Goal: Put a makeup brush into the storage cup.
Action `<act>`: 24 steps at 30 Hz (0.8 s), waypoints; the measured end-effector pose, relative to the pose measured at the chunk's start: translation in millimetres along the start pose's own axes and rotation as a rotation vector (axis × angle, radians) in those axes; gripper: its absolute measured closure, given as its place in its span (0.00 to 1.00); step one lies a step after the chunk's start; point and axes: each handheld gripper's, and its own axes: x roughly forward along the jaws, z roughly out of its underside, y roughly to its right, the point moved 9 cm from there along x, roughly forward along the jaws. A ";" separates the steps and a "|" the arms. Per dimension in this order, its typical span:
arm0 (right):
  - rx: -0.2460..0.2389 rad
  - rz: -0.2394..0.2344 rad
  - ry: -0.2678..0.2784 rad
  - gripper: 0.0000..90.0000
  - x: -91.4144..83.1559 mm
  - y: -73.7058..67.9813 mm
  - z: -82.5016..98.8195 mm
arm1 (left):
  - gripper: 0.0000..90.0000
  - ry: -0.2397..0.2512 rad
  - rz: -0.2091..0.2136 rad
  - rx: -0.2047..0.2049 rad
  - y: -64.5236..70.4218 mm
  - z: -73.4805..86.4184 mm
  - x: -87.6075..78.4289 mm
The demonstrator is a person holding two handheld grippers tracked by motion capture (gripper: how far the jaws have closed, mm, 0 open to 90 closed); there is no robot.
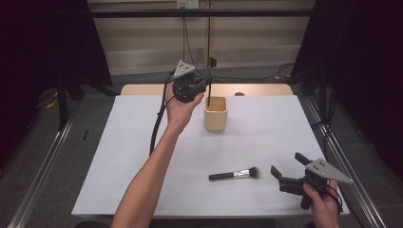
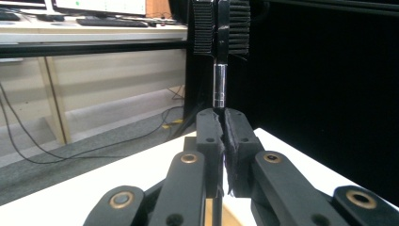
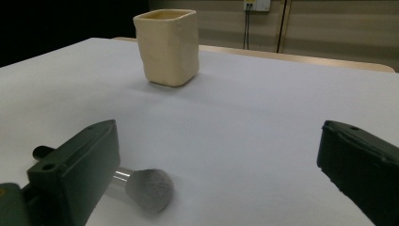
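Cream cup (image 1: 216, 114) is your landmark: your left hand-held gripper (image 1: 205, 83) is clamped on a thin black brush (image 1: 209, 90), upright above it. Nearer you, the fluffy brush (image 1: 234, 175) waits on the white tabletop (image 1: 266, 128) beside your right hand-held gripper (image 1: 285, 167), jaws apart.

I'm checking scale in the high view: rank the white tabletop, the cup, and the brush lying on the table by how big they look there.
1. White tabletop, by far the largest.
2. Cup.
3. Lying brush: longer than the cup is wide, but much thinner, so it covers less. It also lies nearer the camera, so this last ranking is unsure.
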 end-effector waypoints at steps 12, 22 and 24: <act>0.004 0.002 -0.001 0.00 0.7 0.0 0.4 | 0.95 -0.012 0.003 -0.017 -5.8 11.5 14.3; 0.001 0.000 -0.002 0.00 0.0 0.0 0.5 | 0.95 -0.026 0.002 -0.012 -5.4 20.0 19.9; 0.000 0.001 -0.001 0.00 0.0 0.3 0.3 | 0.95 -0.032 -0.002 -0.011 -6.4 22.0 20.0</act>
